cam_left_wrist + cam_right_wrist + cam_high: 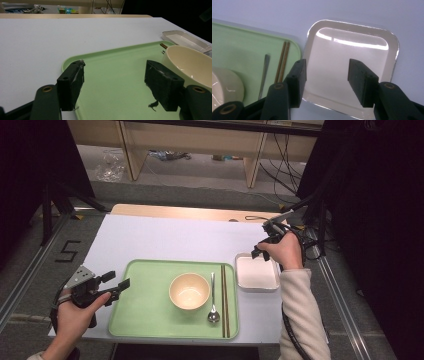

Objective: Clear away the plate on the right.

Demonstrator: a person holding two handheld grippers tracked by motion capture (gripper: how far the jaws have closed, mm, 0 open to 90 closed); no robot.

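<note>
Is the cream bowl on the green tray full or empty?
Empty. The bowl stands upright on the tray, and its bare cream inside shows from above, with nothing in it.

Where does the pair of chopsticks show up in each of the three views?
High view: chopsticks lie along the green tray's right side, right of the spoon.
Left gripper view: just the tips, far right, behind the bowl.
Right gripper view: left of centre, beside the spoon handle.
Shared landmark: the white rectangular dish.
</note>
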